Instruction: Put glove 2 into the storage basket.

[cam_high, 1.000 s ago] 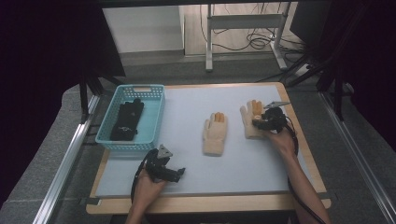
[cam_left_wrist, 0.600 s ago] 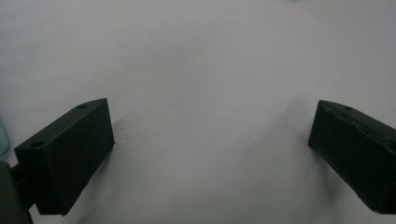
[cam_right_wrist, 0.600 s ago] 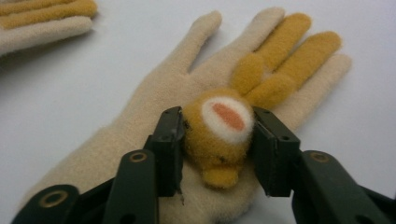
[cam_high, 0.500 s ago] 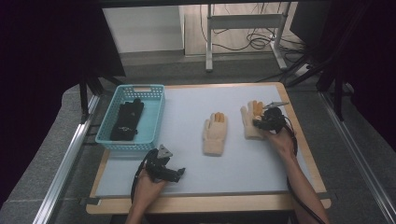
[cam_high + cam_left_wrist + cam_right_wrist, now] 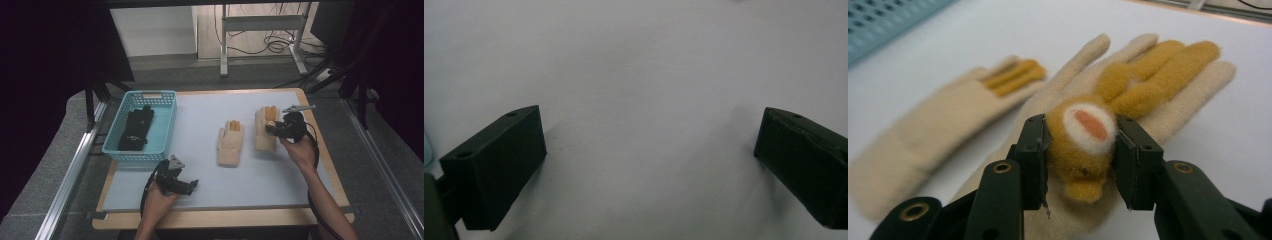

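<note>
Two cream knitted gloves with orange fingers lie palm-up on the pale table. My right gripper (image 5: 273, 128) (image 5: 1080, 135) is at the right glove (image 5: 264, 140) (image 5: 1198, 95). Its jaws have just been closing and now pinch the orange plush patch (image 5: 1088, 150) on that glove's palm. The left glove (image 5: 230, 144) (image 5: 948, 115) lies flat beside it, untouched. My left gripper (image 5: 192, 186) (image 5: 649, 150) rests near the front left of the table. It is open, with nothing but bare tabletop between its jaws.
A teal plastic basket (image 5: 167, 120) stands at the back left of the table with a black glove-like item (image 5: 136, 129) inside. The table's wooden edge (image 5: 225, 219) runs along the front. Metal rails flank both sides.
The right gripper's jaws have closed on the glove's plush patch and the hand has risen slightly. The left hand has stayed put.
</note>
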Demonstrator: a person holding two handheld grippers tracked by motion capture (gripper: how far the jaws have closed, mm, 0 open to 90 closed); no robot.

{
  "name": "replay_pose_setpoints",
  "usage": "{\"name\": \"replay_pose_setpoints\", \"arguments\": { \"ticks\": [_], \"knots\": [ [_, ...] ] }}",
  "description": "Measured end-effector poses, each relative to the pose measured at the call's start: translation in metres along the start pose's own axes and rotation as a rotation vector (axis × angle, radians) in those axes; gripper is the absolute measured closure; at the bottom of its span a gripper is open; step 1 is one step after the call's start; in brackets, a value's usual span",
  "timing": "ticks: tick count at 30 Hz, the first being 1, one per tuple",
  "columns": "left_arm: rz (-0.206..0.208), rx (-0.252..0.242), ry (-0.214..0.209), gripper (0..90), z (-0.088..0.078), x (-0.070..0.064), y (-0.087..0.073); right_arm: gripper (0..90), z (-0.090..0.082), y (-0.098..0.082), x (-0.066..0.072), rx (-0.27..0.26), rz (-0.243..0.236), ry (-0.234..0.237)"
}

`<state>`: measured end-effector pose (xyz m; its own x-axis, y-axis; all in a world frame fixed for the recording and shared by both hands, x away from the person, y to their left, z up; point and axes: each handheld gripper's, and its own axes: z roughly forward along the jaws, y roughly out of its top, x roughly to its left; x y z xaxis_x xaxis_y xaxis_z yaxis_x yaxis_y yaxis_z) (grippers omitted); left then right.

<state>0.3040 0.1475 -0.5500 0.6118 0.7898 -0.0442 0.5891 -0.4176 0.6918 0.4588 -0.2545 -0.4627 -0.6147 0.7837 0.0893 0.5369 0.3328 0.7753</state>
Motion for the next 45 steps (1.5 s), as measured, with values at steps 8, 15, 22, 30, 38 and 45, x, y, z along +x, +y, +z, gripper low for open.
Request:
{"name": "replay_pose_setpoints", "arguments": {
  "ticks": [8,15,22,30,38,45],
  "knots": [
    [-0.003,-0.003,0.000,0.5,0.000,0.000,0.000,59.1,-0.011,0.017,0.044,-0.043,-0.007,0.088],
    [-0.005,-0.005,0.001,0.5,0.000,0.000,0.000,59.0,0.005,0.025,0.093,-0.038,-0.019,0.128],
    [-0.002,-0.003,0.000,0.5,0.000,0.000,0.000,58.9,0.037,0.016,0.114,-0.012,0.027,0.098],
    [-0.002,-0.003,0.001,0.5,0.000,0.000,0.000,58.5,0.057,0.000,0.116,0.017,0.029,0.038],
    [-0.003,-0.003,0.001,0.5,0.000,0.000,0.000,55.3,0.067,-0.009,0.113,0.028,0.026,0.016],
    [-0.002,-0.003,0.001,0.5,0.000,0.000,0.000,43.4,0.065,-0.008,0.112,0.021,0.024,0.023]
  ]
}}
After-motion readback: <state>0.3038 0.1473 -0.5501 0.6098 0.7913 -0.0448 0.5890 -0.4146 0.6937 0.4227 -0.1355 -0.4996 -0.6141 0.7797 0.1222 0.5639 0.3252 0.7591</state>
